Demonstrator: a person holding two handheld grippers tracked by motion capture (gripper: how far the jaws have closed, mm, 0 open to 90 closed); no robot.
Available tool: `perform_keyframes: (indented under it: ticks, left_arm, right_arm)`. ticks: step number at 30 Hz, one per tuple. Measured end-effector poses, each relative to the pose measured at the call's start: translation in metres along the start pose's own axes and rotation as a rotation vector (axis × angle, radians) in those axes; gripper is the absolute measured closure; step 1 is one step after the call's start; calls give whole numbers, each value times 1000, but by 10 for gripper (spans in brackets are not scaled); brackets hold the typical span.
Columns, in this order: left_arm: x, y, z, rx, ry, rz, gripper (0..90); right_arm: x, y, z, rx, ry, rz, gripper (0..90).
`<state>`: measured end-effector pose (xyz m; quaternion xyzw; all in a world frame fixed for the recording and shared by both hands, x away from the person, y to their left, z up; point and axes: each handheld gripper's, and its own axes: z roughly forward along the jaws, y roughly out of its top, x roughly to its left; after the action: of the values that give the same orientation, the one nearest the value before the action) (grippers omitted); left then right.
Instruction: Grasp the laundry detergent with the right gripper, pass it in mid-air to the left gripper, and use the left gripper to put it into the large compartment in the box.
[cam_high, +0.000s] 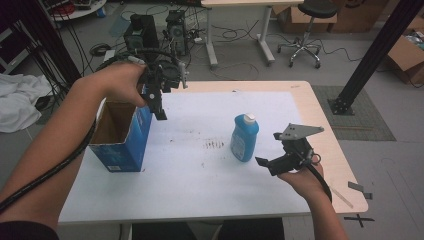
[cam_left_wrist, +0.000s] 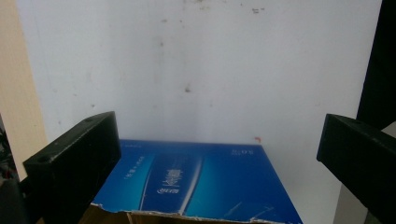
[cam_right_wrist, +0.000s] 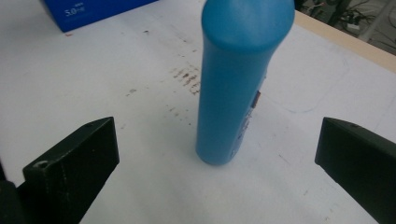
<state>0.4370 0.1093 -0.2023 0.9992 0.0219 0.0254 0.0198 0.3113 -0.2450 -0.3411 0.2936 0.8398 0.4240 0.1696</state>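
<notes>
A blue bottle (cam_high: 244, 138) with a white cap stands upright on the white table (cam_high: 200, 175), right of centre. An open blue cardboard box (cam_high: 121, 136) stands at the left. My left gripper (cam_high: 159, 104) hangs open above the box's right wall, jaws pointing down. In the left gripper view the box's blue side (cam_left_wrist: 201, 182) lies below the open left gripper (cam_left_wrist: 217, 128), nothing held. My right gripper (cam_high: 268, 164) is open, just right of the bottle and aimed at it. In the right gripper view the bottle (cam_right_wrist: 238, 84) stands ahead of the right gripper (cam_right_wrist: 217, 133), apart from the jaws.
Brown stains (cam_high: 215, 144) mark the table between box and bottle. Behind the table on the floor are computer towers (cam_high: 157, 31), cables, a desk leg (cam_high: 210, 37) and a stool (cam_high: 306, 35). A black frame post (cam_high: 372, 55) stands at the right, white cloth (cam_high: 17, 102) at the left.
</notes>
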Motion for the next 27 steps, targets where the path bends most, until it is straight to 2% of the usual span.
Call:
perform_keyframes:
  ticks: [6,9,15,27]
  left_arm:
    - [-5,-4,-3,3,6,-6,1]
    - [-8,-5,-6,5,11,-2,1]
    - [-15,-3,-11,7,19,7,1]
    - [-21,-1,-11,15,20,12,1]
  right_arm:
    - [0,-9,15,-15,-23,40,0]
    - [-1,-14,24,-32,-59,70,0]
    - [-3,-21,36,-58,-96,121,0]
    - [2,-14,63,-65,-104,116,0]
